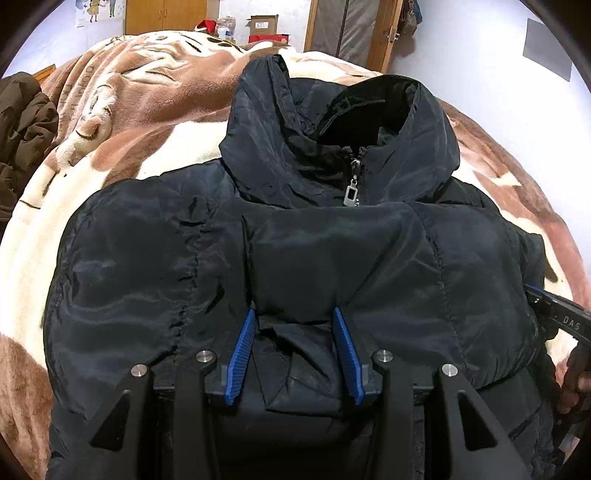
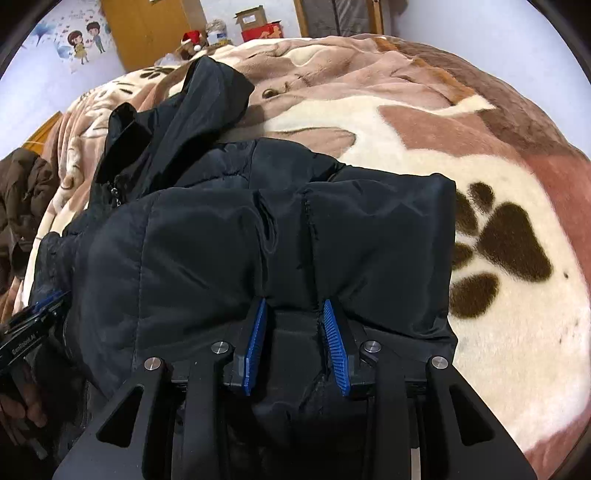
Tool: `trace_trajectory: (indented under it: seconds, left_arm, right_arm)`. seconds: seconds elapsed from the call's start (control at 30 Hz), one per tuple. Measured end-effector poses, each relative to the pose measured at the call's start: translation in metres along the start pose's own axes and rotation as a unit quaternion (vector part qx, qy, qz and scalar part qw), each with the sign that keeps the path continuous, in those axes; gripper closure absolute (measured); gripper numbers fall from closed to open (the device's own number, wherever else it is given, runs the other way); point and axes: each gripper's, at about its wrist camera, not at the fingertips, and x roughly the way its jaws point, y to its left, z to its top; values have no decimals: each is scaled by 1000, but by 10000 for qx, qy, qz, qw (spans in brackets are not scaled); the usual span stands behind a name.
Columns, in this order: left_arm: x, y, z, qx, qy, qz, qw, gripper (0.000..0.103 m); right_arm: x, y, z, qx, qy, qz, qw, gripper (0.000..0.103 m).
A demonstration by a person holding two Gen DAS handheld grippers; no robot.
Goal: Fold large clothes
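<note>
- Left wrist view: left gripper [image 1: 295, 314] pinches black jacket [image 1: 295, 240] on brown-cream blanket [image 1: 129, 110].
- Right gripper [image 2: 295, 306] pinches it too — paw print [image 2: 506, 251] nearby.
- Wooden wardrobe [image 1: 166, 16] behind.

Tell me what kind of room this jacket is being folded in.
Most likely a bedroom at home: the black jacket lies on a bed spread with a plush paw-print blanket, a wooden wardrobe stands behind, and cartoon stickers decorate the wall.

Setting: domestic bedroom. Evidence: bed under a plush brown-and-cream paw-print blanket [image 2: 424, 122]; wooden wardrobe [image 2: 147, 29] and cartoon wall sticker [image 2: 83, 42] behind; cardboard box [image 2: 251, 18] past the bed's far edge.
</note>
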Motion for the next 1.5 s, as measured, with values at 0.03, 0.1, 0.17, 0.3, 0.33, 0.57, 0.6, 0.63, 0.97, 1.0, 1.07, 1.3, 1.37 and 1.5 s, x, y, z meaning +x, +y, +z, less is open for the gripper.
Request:
trace_trajectory:
  seconds: [0.03,0.1,0.17,0.3,0.33,0.57,0.6,0.63,0.97,1.0,1.07,1.3,1.37,1.5]
  left_arm:
    - [-4,0,2,-19,34,-5,10000,57]
    - [-18,3,6,-130,26,-130,9998,58]
    - [-34,4,16,-131,-183,-249,9994,58]
    - [-36,2,41,82,-454,86,9989,58]
    - [-27,3,45,71,-361,146,9992,58]
    - [29,9,33,130,-3,249,9996,54]
    - [31,7,32,145,-24,277,9995,54]
    - [32,6,31,154,-30,296,9994,54]
    - [-48,16,24,107,-470,-131,9987,56]
    - [-54,16,18,135,-506,-178,9985,56]
    - [-50,14,6,191,-375,-163,9990,56]
    - [-14,14,-9,-29,100,-71,9999,53]
    - [-15,12,-9,27,122,-36,9999,53]
    - [-28,12,-9,0,211,14,9998,53]
  right_arm:
    - [-8,1,2,16,-9,-25,10000,70]
    - [-31,2,7,31,-314,153,9994,70]
    - [-47,7,17,-84,-598,146,9981,70]
    - [-27,18,35,-209,-404,66,9989,70]
    - [-12,18,37,-171,-214,60,9996,70]
    - [31,27,27,-432,-25,-231,9988,70]
    - [32,27,27,-450,-21,-251,9987,70]
    - [32,28,27,-482,-8,-274,9985,70]
    - [-59,35,11,-391,-577,236,9973,70]
    - [-62,37,3,-407,-567,267,9972,70]
    - [-54,40,-9,-456,-401,222,9979,70]
    - [-7,44,-18,-558,129,24,9984,70]
    - [-5,45,-17,-565,162,-5,9983,70]
    - [-25,45,-19,-383,103,5,9992,70]
